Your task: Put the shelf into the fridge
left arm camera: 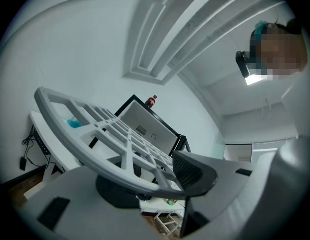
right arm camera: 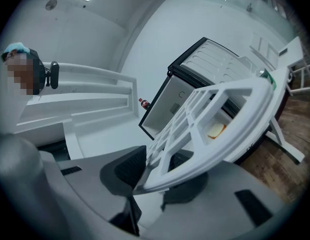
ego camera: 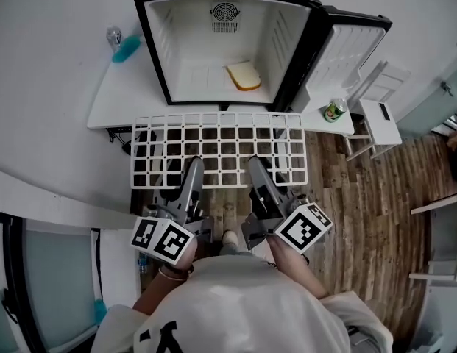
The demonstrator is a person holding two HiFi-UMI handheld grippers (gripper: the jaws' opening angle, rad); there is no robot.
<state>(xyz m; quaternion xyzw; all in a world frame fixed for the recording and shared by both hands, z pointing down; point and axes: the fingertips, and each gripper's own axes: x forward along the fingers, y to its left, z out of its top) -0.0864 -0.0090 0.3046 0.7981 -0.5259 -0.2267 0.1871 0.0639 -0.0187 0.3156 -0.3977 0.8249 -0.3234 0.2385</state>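
Observation:
I hold a white grid shelf [ego camera: 219, 148] level in front of the open mini fridge [ego camera: 222, 43]. My left gripper [ego camera: 193, 163] is shut on the shelf's near edge left of centre. My right gripper [ego camera: 255, 163] is shut on the same edge right of centre. In the left gripper view the shelf [left arm camera: 115, 139] runs across between the jaws, clamped near the dark pad [left arm camera: 192, 170]. The right gripper view shows the shelf [right arm camera: 214, 129] pinched by the pad [right arm camera: 126, 170], with the fridge [right arm camera: 194, 84] beyond. The shelf's far edge lies just short of the fridge opening.
A slice of bread [ego camera: 243, 75] lies on the fridge floor. The fridge door [ego camera: 348, 46] stands open to the right. The fridge sits on a white table [ego camera: 118, 101] with a blue object [ego camera: 126, 48] at its left. A green can [ego camera: 332, 110] and white chair [ego camera: 375, 116] stand right.

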